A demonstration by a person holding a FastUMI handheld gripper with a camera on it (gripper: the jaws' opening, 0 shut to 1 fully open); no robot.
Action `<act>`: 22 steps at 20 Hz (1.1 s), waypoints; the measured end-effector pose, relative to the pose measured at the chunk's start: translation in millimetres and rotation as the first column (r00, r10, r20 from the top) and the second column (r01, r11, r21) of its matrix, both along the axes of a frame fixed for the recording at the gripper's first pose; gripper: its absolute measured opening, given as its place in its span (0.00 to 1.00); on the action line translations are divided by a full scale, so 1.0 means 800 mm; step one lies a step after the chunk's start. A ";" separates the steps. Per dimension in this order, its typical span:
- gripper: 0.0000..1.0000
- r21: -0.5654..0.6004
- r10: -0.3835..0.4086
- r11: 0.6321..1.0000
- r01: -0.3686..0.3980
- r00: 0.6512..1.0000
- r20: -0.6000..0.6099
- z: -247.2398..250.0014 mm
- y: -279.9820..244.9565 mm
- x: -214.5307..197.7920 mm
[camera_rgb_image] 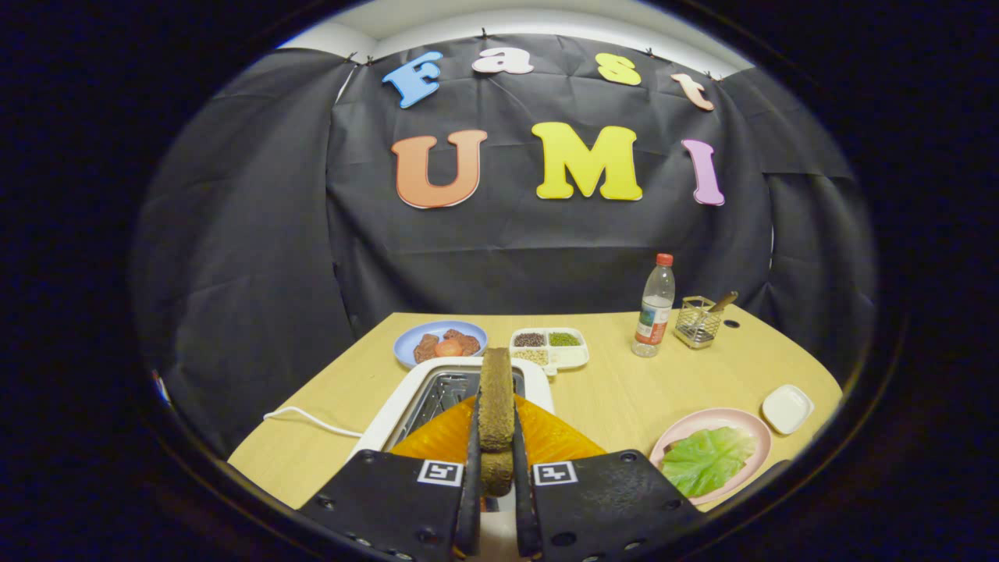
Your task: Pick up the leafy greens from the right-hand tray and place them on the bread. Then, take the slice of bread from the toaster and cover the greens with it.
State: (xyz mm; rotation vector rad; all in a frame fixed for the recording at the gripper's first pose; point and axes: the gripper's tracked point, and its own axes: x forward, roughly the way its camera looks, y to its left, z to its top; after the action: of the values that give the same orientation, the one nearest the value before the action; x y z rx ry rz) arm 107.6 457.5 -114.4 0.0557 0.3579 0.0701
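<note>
A slice of bread (pixel 495 398) is held edge-on between the closed fingers of the hand-held gripper (pixel 496 468), above the toaster (pixel 406 406). The leafy greens (pixel 706 460) are seen on a pink plate (pixel 753 429) to the right of the fingers, on the table (pixel 616 390).

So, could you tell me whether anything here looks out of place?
Yes: the gripper is shut on the bread slice, held edge-up above the toaster, yet the leafy greens lie on the pink plate, not on any bread.
</note>
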 end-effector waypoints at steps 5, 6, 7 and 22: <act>0.18 0.087 0.010 0.996 -0.023 0.989 0.149 0.078 -0.017 -0.014; 0.18 0.110 0.014 0.993 -0.031 0.987 0.160 0.091 -0.021 -0.017; 0.18 0.137 0.012 0.990 -0.035 0.986 0.166 0.103 -0.028 -0.020; 0.09 0.232 -0.156 0.966 0.118 0.976 0.151 0.124 -0.312 -0.040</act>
State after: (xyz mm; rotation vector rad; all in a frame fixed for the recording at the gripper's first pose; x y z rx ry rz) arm 75.5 208.0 -15.0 0.2939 0.1747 -0.0232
